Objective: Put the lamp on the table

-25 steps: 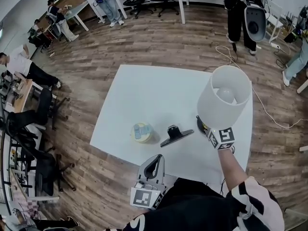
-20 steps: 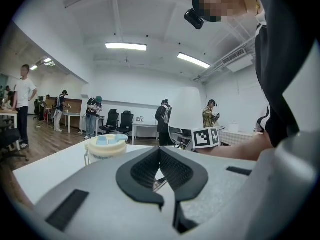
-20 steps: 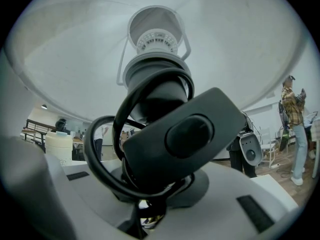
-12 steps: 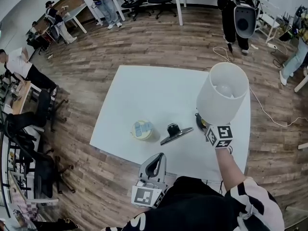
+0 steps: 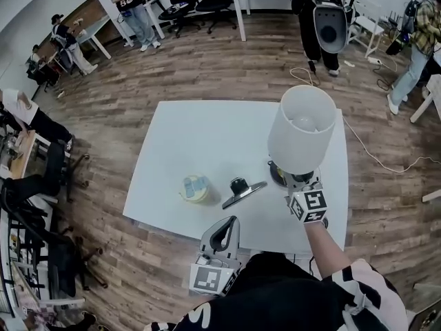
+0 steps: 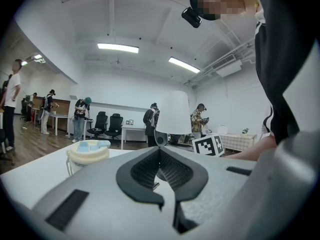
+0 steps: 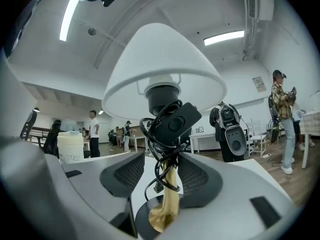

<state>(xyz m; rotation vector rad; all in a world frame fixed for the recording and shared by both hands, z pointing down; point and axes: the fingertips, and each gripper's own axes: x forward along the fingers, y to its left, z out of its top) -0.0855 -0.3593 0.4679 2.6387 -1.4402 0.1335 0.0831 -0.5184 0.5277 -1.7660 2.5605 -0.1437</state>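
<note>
The lamp has a white shade, a brass stem and a black round base. It stands upright on the right part of the white table, with its black cord and switch bundled on the stem. My right gripper is level at the base. Its jaws have just been opening and stand open on either side of the stem, which is between them. My left gripper is shut and empty at the table's near edge. From the left gripper view the lamp shade shows beyond it.
A cream round container with a blue lid and a black stand-like piece lie mid-table, left of the lamp. A cable runs on the wooden floor at the right. People, office chairs and a standing robot are farther off.
The right gripper's marker cube has drawn a little back toward me from the lamp's base. The lamp stays upright on the table. The left gripper has not moved.
</note>
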